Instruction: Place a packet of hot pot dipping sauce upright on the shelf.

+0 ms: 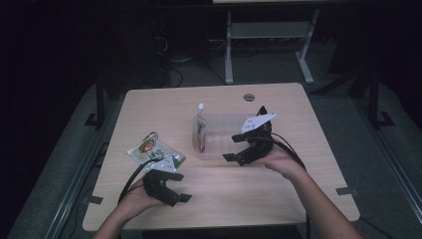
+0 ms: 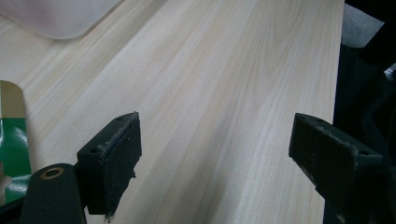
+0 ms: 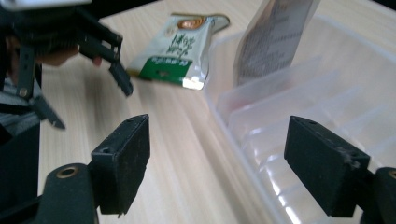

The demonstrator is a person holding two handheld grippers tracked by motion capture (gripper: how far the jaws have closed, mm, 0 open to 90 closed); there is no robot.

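Now one pouch [image 1: 200, 130] stands in the clear bin [image 1: 219, 155]; your right gripper [image 1: 232, 147] and left gripper [image 1: 181, 187] are wide open, empty; next grasp the green pouch [image 1: 152, 148] near the desk's left edge.

1. You've got a light wood-grain rectangular table [image 1: 219, 199] with rounded corners in front of you, seen whole in the high view.
2. On it sits a clear plastic rectangular tray [image 1: 217, 125] with ribbed dividers, right of centre; the right gripper view shows its near wall [image 3: 243, 154] resting flat on the wood.
3. Left of the tray lies a flat green-and-white foil pouch [image 1: 152, 148], on the tabletop, apart from the tray wall [image 3: 175, 51].
4. A small round grey grommet [image 1: 249, 97] sits in the tabletop near your far edge.
5. In the left gripper view, bare wood [image 2: 224, 84] runs out to the table's right-hand edge, with the tray's corner [image 2: 60, 18] at the top left.
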